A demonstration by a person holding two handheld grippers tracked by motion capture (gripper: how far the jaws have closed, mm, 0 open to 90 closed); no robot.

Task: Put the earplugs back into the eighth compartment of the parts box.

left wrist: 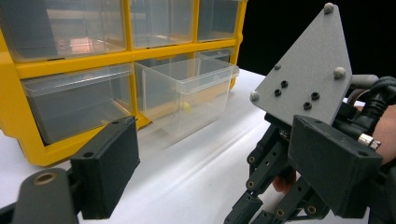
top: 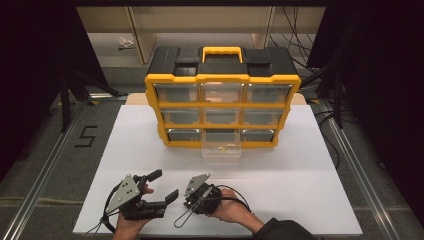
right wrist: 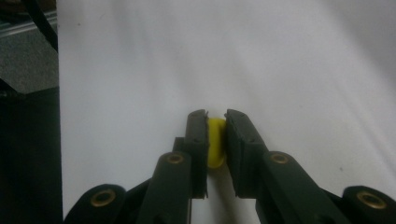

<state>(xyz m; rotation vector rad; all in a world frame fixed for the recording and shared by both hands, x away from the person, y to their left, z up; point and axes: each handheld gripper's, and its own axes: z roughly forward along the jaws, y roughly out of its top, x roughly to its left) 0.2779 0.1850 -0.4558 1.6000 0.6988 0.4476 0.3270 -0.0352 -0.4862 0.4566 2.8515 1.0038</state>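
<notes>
Gripping a small yellow piece [right wrist: 215, 142] between closed jaws, the right gripper [right wrist: 215, 122] sits low over the white board [top: 300, 200], near the person's edge. I judge the pinch firm enough for a lift; the piece shows edge-on between the pads. The left gripper [top: 159, 186] rests just beside it, jaws wide apart and empty, likely kept free to steady things. Ahead stands the yellow organiser [top: 222, 80] with its bottom middle drawer [top: 221, 150] pulled out; something yellow lies inside. That drawer looks the likely destination. Nothing stands between gripper and drawer, though the drawer's front wall must be cleared.
</notes>
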